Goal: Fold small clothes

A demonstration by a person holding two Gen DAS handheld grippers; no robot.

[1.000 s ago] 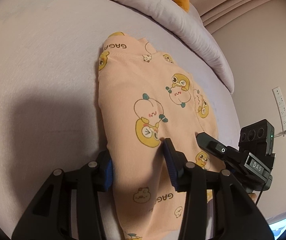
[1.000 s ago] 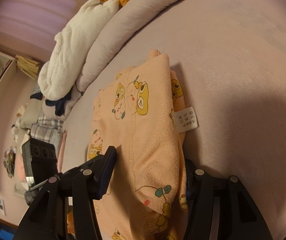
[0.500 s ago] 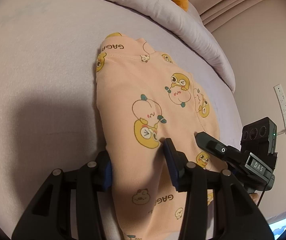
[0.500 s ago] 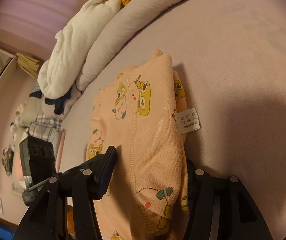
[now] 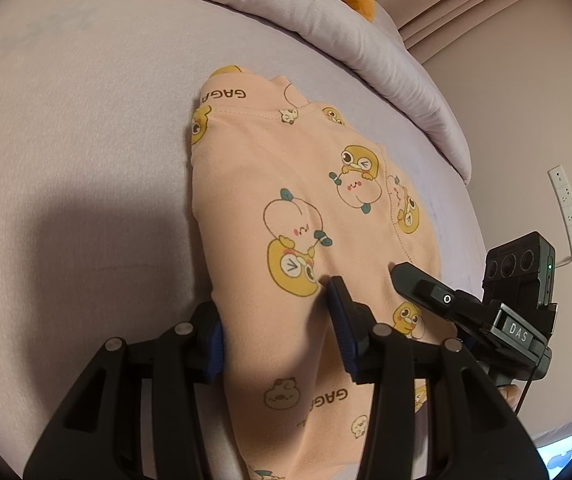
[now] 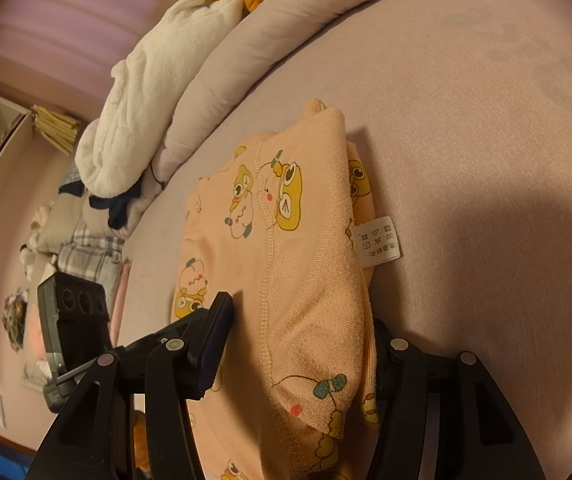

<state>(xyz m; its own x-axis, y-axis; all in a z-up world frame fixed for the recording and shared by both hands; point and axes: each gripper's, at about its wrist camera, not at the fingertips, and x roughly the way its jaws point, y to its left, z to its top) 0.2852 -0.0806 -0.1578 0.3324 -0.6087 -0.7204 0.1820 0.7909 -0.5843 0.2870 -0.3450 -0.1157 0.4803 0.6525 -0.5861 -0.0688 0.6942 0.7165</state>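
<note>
Both grippers clamp the folded peach garment (image 5: 306, 208) on the bed (image 5: 78, 128): left gripper (image 5: 276, 322) its left edge, right gripper (image 6: 298, 344) its right. Lift together, level, keeping layers aligned.

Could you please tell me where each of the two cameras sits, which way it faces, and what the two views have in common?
Left wrist: mounted on the left gripper, looking down along its fingers at the peach garment on the bed; the right gripper shows at the right edge.
Right wrist: mounted on the right gripper, looking down across the same garment's care label towards the white blanket; the left gripper's camera box shows at the left edge.
Shared: the garment, the bed and the rolled duvet.
</note>
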